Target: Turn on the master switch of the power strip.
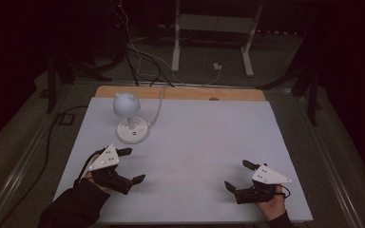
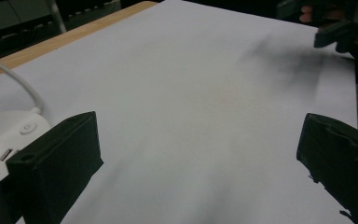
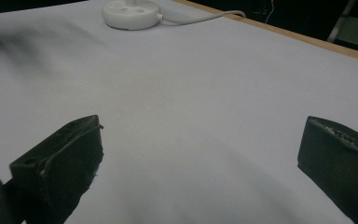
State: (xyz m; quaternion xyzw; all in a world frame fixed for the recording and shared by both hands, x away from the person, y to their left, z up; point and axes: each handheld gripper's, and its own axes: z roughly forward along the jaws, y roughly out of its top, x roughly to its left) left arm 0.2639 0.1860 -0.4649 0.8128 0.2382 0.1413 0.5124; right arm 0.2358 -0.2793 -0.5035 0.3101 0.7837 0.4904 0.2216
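Observation:
A small white lamp with a round head [image 1: 126, 103] stands on a round white base [image 1: 133, 130] at the back left of the white sheet [image 1: 195, 142]; its base [image 3: 131, 8] also appears far off in the right gripper view and at the left edge [image 2: 9, 135] of the left gripper view. My left gripper [image 1: 132, 166] hovers open near the front left, just in front of the lamp base, with nothing between its jaws. My right gripper [image 1: 238, 175] rests open near the front right, also with nothing in it.
A white cable [image 1: 159, 107] runs from the lamp base over the wooden back edge [image 1: 180, 92] of the table. Beyond the table, cables and a white metal stand [image 1: 211, 38] sit on the dark floor. A dark metal frame rail [image 1: 332, 161] runs along the right side.

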